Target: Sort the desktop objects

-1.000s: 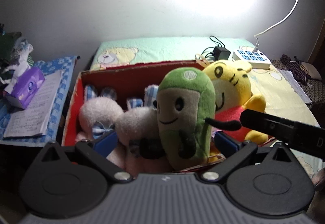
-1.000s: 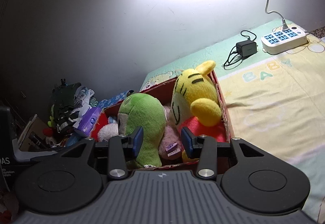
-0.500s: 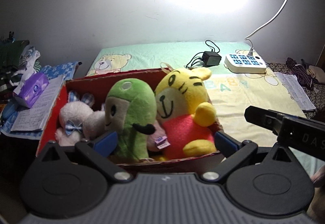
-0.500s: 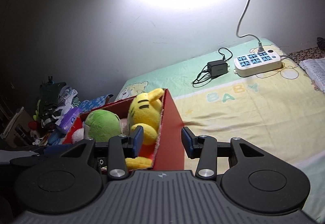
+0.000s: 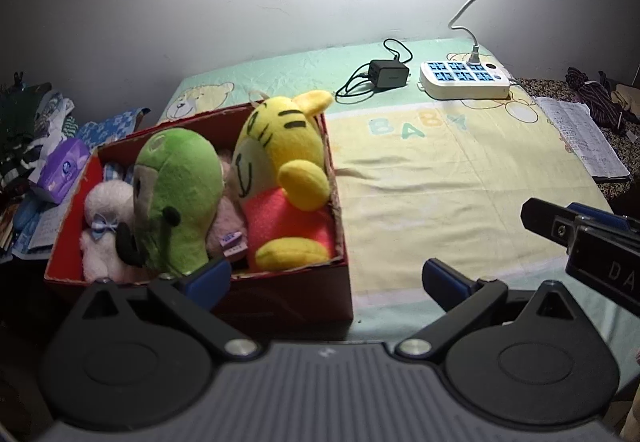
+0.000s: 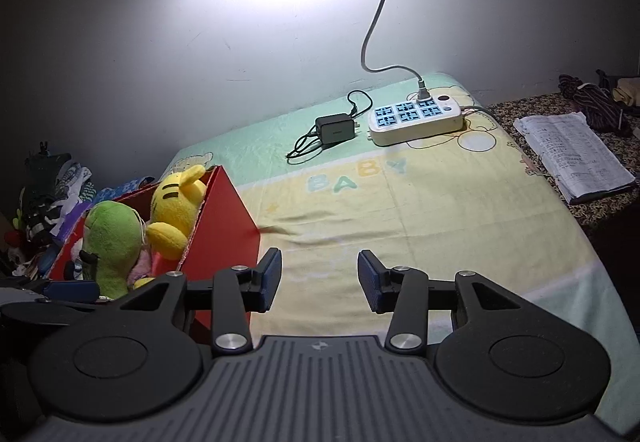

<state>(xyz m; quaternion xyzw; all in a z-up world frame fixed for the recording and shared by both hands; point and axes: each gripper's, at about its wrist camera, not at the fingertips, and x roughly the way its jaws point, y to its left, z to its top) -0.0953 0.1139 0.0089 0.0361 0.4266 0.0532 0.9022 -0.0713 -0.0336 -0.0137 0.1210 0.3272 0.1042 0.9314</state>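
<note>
- Red cardboard box (image 5: 280, 294), rectangular and open-topped, at lower left of the left wrist view; it rests on a soft printed cloth (image 5: 460, 177) lettered "BABY"
- Packed upright inside: a fuzzy green plush (image 5: 180, 193), a yellow tiger plush (image 5: 284, 153) with a red body, a pale pink plush (image 5: 106, 213) with a small bow
- Left gripper (image 5: 326, 278): blue-padded jaws spread wide and empty; the box's near right corner lies between them, the left pad in front of the green plush
- Right gripper (image 6: 319, 280): jaws apart, holding nothing, over bare cloth; the box stands just left of its left pad
- Upper right of both views: a glossy white power strip (image 6: 416, 119) and a boxy black charger (image 6: 335, 129) with coiled cable
- Purple tissue pack (image 5: 64, 169) at far left
</note>
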